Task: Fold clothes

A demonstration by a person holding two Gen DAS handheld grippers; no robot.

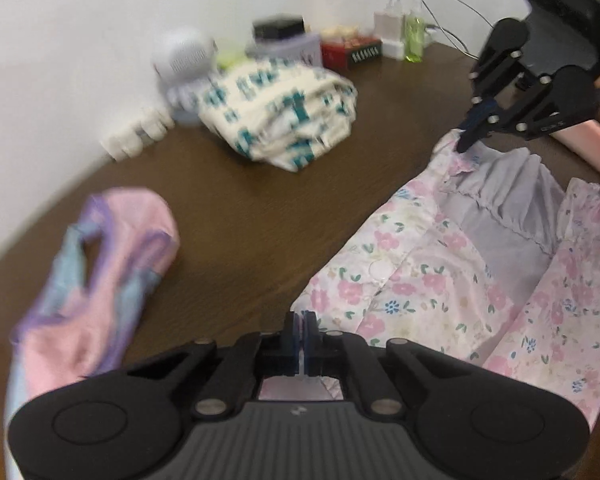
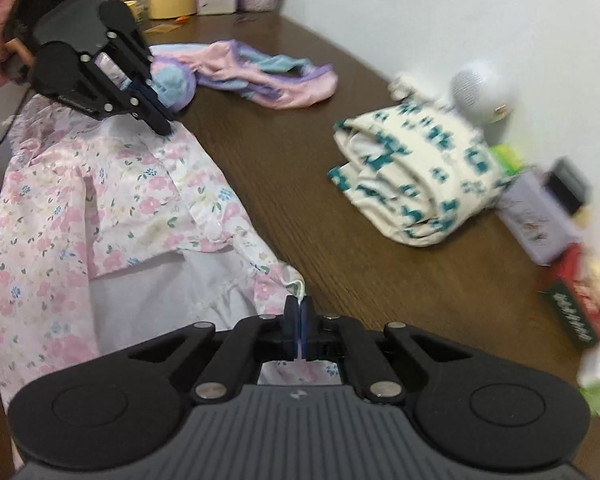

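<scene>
Both tongs are pinching the floral garment (image 1: 440, 280) lying on the dark tabletop (image 1: 240, 208): the left tongs (image 1: 299, 320) are clamping one edge, the right tongs (image 2: 296, 312) are gripping another corner. A folded teal-patterned cloth (image 1: 284, 116) and a pink-and-purple garment (image 1: 104, 268) are sitting nearby, apart from it.

matt wood table (image 1: 260, 208), thin floral cloth (image 1: 440, 280)
</scene>
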